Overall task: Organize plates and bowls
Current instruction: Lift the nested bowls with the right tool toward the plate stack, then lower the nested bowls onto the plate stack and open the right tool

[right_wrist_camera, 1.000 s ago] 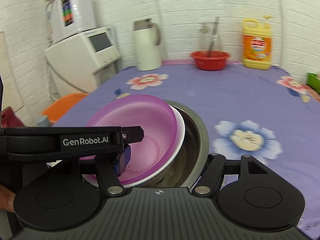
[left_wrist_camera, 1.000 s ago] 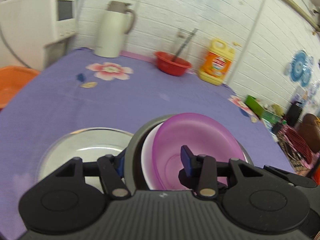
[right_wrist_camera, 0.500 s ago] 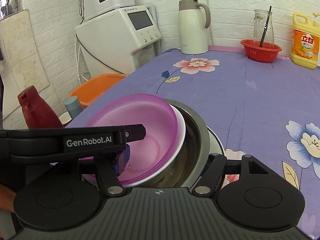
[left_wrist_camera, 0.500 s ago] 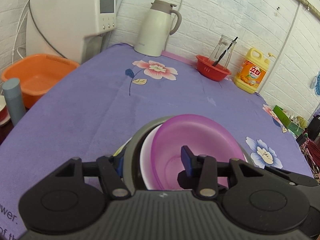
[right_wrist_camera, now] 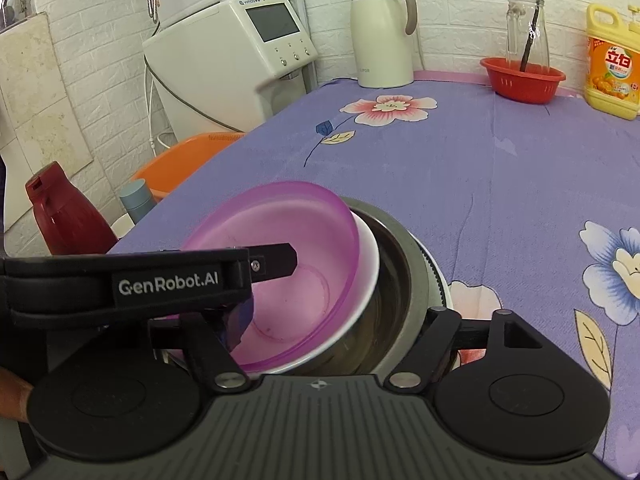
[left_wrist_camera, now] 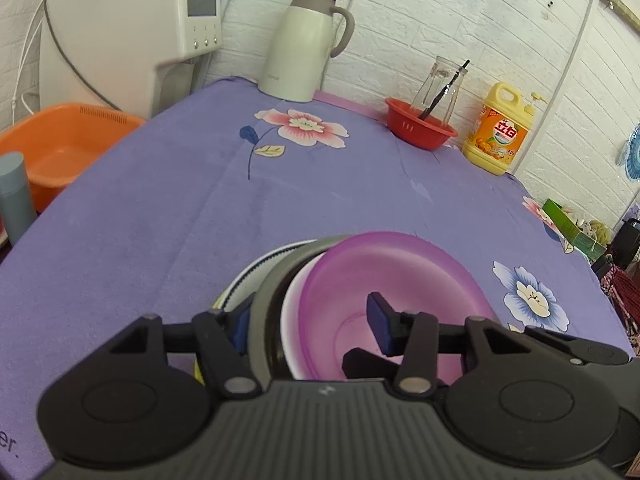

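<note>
A purple bowl [left_wrist_camera: 392, 280] sits nested in a white bowl [left_wrist_camera: 292, 304], which sits in a steel bowl [left_wrist_camera: 272, 292]. The stack rests on a white plate [left_wrist_camera: 248, 272] with a dark rim. My left gripper [left_wrist_camera: 308, 320] straddles the stack's near-left rim and its jaws are opening. Its one pad [left_wrist_camera: 376, 316] stands inside the purple bowl, apart from the wall. My right gripper [right_wrist_camera: 340, 320] is shut across the purple bowl [right_wrist_camera: 288, 240] and steel bowl [right_wrist_camera: 404, 256], one finger inside and one outside. The left gripper's arm [right_wrist_camera: 168, 284] crosses the right wrist view.
The purple flowered tablecloth [left_wrist_camera: 320, 192] is bare ahead of the stack. At the back stand a white jug [left_wrist_camera: 304, 44], a red basket [left_wrist_camera: 420, 132] holding a glass jar, and a yellow detergent bottle [left_wrist_camera: 500, 136]. Off the left edge are an orange basin [left_wrist_camera: 60, 148], a red bottle [right_wrist_camera: 60, 216] and a white appliance [right_wrist_camera: 232, 52].
Both grippers carried the bowl stack across the table and slightly down, and it now sits on a white plate. The left gripper's jaws stand a little wider.
</note>
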Motion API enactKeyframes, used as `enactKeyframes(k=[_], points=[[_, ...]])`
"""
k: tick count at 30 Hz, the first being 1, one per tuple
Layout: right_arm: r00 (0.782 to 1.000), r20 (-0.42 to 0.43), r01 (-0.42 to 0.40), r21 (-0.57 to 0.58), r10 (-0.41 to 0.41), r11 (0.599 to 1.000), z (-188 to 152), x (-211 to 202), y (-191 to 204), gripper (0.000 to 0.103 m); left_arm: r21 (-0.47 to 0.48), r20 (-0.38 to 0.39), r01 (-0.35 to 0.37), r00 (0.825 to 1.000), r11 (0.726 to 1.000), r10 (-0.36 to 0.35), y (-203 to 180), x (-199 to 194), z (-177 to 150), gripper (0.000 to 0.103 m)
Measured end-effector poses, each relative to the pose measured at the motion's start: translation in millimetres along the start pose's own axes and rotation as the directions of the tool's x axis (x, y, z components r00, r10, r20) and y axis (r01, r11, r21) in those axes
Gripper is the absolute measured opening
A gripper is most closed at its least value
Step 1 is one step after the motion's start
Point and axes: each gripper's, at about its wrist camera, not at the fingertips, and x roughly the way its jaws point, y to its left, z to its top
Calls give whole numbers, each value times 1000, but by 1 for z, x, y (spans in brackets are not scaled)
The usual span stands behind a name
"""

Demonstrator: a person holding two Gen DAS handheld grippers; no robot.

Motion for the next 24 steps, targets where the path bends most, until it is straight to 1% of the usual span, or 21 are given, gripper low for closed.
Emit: enactKeyframes(k=[1,4,8,11,14,16,18,23,24], points=[[1000,0,-1,-10,1,1000,0,0,2,103,6,12,-6,1000,1000,6,-1,-1,0,54],[1000,11,10,-35,-9,999,0,-1,9,103,0,37,-1,999,1000,1,-1,-6,3,58],[999,33,32,-73,-30,997,2,-4,15,103,-10,71,5,997,1000,-4,1,-12,8,60],[995,78,63,-83,-57,995,5,-9,18,103,-19,85,6,996,1000,-4,2,-15,11,61],[996,82,50,-100,-42,994,9,-10,18,103,-20,93,7,996,1000,-6,3,-17,14,61],[989,134,76,-71,-66,995,12,-18,10,103,-20,101,9,995,1000,-7,3,-20,15,62],[982,164,101,-45,-93,994,15,-27,2,103,-17,114,10,994,1000,-8,3,-24,16,63],[973,182,143,16,-144,990,13,-43,-19,103,-10,126,18,992,1000,-16,-6,-33,15,68],[970,182,157,33,-160,987,11,-46,-24,103,-8,125,15,992,1000,-14,-10,-36,14,72]])
